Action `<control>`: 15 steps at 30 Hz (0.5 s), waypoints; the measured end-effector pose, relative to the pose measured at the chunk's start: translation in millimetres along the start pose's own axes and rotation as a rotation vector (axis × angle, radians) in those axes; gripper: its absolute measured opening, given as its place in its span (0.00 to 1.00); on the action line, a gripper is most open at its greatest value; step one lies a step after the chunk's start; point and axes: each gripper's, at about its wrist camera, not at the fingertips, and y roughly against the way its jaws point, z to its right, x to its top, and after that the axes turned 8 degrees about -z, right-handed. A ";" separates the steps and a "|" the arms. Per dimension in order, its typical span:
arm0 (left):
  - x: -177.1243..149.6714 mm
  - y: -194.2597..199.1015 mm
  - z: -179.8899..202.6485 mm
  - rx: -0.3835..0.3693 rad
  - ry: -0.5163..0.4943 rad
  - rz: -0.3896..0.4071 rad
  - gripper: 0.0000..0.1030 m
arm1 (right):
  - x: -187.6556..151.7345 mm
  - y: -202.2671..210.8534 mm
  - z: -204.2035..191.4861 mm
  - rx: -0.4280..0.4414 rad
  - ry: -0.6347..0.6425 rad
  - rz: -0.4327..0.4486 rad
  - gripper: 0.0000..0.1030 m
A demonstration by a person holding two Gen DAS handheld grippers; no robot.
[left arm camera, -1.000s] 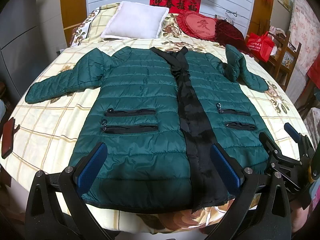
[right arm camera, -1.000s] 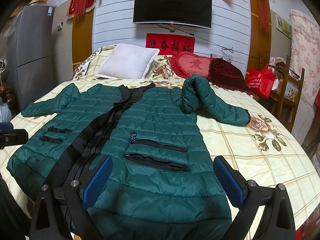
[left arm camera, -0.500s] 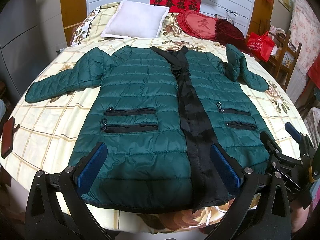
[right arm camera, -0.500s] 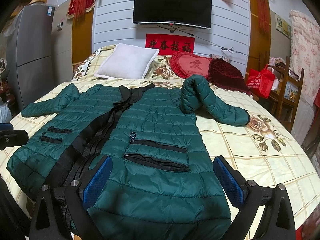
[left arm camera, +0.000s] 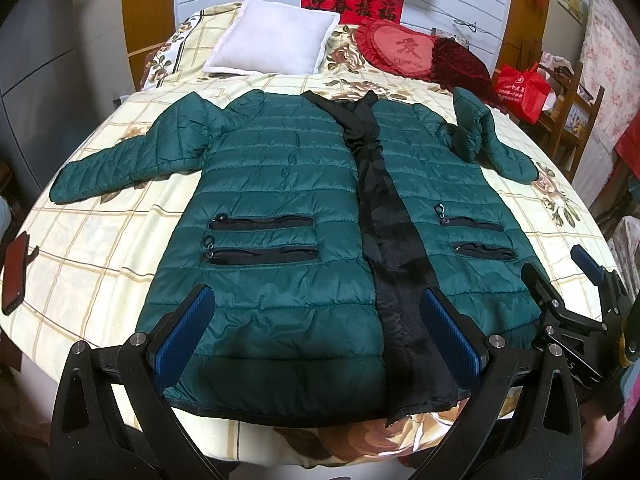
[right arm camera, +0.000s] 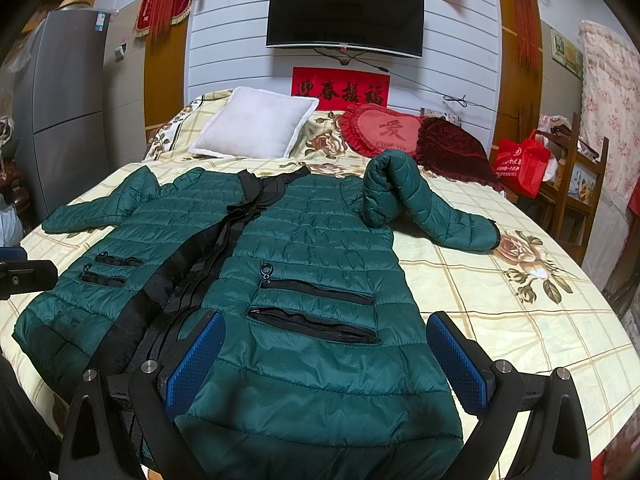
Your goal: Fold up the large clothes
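A dark green quilted jacket [left arm camera: 276, 184] with a black front strip lies flat, front up, on the bed, hem toward me. Its left sleeve [left arm camera: 120, 168] stretches out flat; the other sleeve [right arm camera: 416, 200] is bent up in a hump at the shoulder. My left gripper [left arm camera: 318, 334] hovers open over the hem, blue pads wide apart, nothing between them. Over the jacket's right hem side, my right gripper [right arm camera: 326, 360] is likewise open and empty. The right gripper [left arm camera: 560, 292] also shows at the right edge of the left wrist view.
The bed [left arm camera: 92, 240] has a checked floral sheet. A white pillow [left arm camera: 272, 42], a red heart cushion [left arm camera: 400, 50] and a dark red cushion [right arm camera: 452, 148] lie at the head. A red bag [right arm camera: 520, 164] sits on a wooden chair at the right. A red phone [left arm camera: 14, 272] lies at the bed's left edge.
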 end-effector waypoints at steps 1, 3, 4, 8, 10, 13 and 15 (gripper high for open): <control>0.0 0.0 -0.1 0.000 0.000 0.000 1.00 | 0.1 -0.1 0.0 0.000 0.000 0.000 0.97; -1.6 -1.1 -1.5 0.000 0.000 -0.001 1.00 | 0.0 0.1 -0.2 0.000 -0.001 0.000 0.97; -3.1 -0.7 -1.7 0.000 0.001 0.000 1.00 | 0.0 0.0 -0.3 0.001 -0.001 0.000 0.97; -2.4 -1.4 -2.3 0.001 0.001 -0.001 1.00 | -0.1 0.2 -0.3 0.000 0.003 0.000 0.97; -3.1 -1.3 -2.6 0.002 0.001 0.001 1.00 | 0.4 0.3 -1.2 -0.002 0.006 -0.001 0.97; -1.2 -3.0 -5.1 0.004 0.005 -0.004 1.00 | 0.6 0.1 -1.7 -0.002 0.003 -0.004 0.97; -1.3 -3.7 -8.1 0.004 0.011 -0.003 1.00 | 0.7 -0.2 -2.6 -0.006 0.002 -0.006 0.97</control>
